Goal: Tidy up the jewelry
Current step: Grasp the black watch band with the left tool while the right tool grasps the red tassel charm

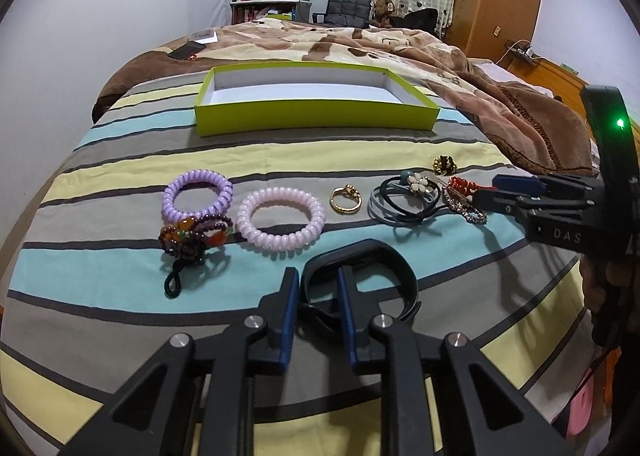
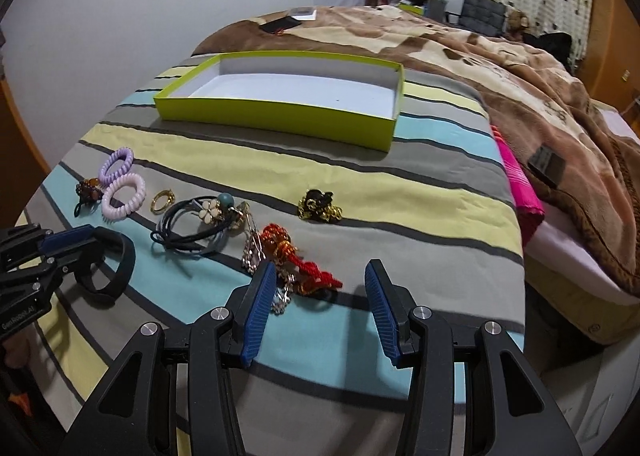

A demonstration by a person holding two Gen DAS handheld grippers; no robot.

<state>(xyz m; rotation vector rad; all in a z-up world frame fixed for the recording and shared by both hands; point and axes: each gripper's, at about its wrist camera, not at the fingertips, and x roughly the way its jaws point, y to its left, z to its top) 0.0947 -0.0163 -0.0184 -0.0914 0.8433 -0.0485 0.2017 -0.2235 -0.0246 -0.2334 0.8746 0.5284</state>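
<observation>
A shallow lime-green box (image 1: pixel 316 117) (image 2: pixel 280 117) with a white inside sits empty at the far side of the striped bedspread. Jewelry lies in a row: purple coil tie (image 1: pixel 198 193), pink coil tie (image 1: pixel 280 217), dark bead bracelet (image 1: pixel 192 236), gold ring (image 1: pixel 346 197), black hair ties with a flower (image 1: pixel 412 195), red braided bracelet (image 2: pixel 300 256), gold-black brooch (image 2: pixel 320 205). My left gripper (image 1: pixel 318 276) (image 2: pixel 80 242) straddles the rim of a black wristband (image 1: pixel 368 268); its jaws stand narrowly apart. My right gripper (image 2: pixel 320 268) (image 1: pixel 486 191) is open over the red bracelet's right end.
A brown plush blanket (image 2: pixel 520 67) is heaped along the right of the bed. A pink cloth (image 2: pixel 520 183) lies at the bedspread's right edge. A phone (image 1: pixel 186 51) and a white card lie at the far end. A wall is at the left.
</observation>
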